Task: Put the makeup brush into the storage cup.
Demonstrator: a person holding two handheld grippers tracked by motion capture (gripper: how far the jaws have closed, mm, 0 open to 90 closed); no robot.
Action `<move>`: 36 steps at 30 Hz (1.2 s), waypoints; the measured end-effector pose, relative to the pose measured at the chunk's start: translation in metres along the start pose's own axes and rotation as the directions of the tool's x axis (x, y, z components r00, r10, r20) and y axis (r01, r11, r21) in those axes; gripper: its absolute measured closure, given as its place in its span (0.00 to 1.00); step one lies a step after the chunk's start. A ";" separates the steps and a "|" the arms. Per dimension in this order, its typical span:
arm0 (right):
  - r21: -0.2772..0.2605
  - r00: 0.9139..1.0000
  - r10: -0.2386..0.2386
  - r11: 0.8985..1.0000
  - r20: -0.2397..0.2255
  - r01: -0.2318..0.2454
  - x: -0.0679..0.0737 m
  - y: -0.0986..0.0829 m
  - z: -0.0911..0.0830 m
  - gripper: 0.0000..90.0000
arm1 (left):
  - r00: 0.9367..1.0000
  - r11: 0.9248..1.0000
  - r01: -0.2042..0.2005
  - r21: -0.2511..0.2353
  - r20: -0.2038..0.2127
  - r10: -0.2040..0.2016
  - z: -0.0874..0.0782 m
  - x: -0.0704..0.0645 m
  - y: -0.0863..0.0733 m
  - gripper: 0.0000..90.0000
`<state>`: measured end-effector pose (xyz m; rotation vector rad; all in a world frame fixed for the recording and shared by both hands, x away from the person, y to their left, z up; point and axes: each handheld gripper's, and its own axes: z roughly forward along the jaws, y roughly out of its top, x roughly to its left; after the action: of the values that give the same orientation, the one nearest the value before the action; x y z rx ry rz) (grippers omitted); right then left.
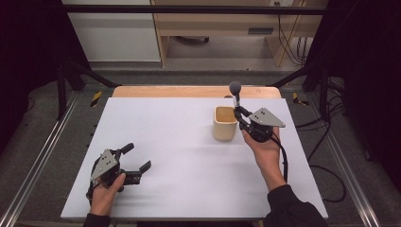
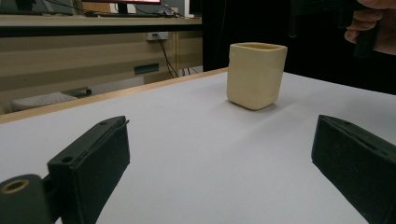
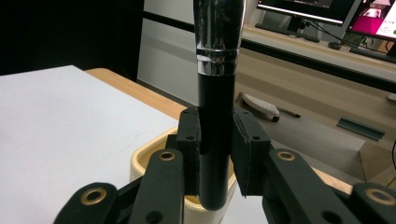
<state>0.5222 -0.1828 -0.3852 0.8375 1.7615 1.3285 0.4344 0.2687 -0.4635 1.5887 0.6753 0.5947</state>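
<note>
- No text, label, brand, number or sign can be read anywhere.
- The monitor screens (image 3: 327,9) at the back of the right gripper view glow with coloured content, too blurred to read.
- The cream square ceramic cup (image 2: 256,74) bears no visible marking.

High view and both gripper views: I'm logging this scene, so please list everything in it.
Cup: one, cream, right of the table's middle.
Brush: one, black handle, silver ferrule, dark head; upright over the cup's right rim.
Table: one, white top, wooden far edge.
Left hand-held gripper: black, jaws apart, near left of table.
Right hand-held gripper: black, clamped on the brush handle.
Hands: two, dark sleeves.
</note>
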 end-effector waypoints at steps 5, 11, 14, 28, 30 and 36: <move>-0.010 1.000 -0.004 1.000 0.010 0.004 -0.003 0.005 0.003 0.83 | 1.000 1.000 0.000 0.001 0.001 0.000 0.000 0.000 0.000 0.04; -0.007 1.000 -0.005 1.000 0.019 0.005 -0.006 0.009 0.007 0.83 | 1.000 1.000 -0.005 0.003 0.004 0.005 0.001 -0.001 0.000 0.04; -0.011 1.000 0.003 1.000 0.021 -0.003 -0.006 0.010 0.010 0.83 | 1.000 1.000 -0.005 0.002 0.004 0.005 0.001 -0.001 0.000 0.04; -0.032 0.998 0.067 0.997 0.018 -0.066 -0.004 0.007 0.021 0.83 | 1.000 1.000 -0.009 -0.012 0.007 0.009 0.000 -0.001 0.001 0.04; -0.034 0.997 0.078 0.996 0.017 -0.077 -0.004 0.006 0.023 0.83 | 1.000 1.000 -0.013 -0.010 0.004 0.013 0.000 0.000 0.001 0.04; -0.036 0.996 0.089 0.995 0.010 -0.089 -0.001 0.005 0.025 0.83 | 1.000 1.000 -0.024 -0.003 0.003 0.024 0.000 -0.001 0.002 0.02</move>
<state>0.5450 -0.1709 -0.3848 0.9116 1.7036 1.4057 0.4341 0.2677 -0.4619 1.5968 0.6540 0.6099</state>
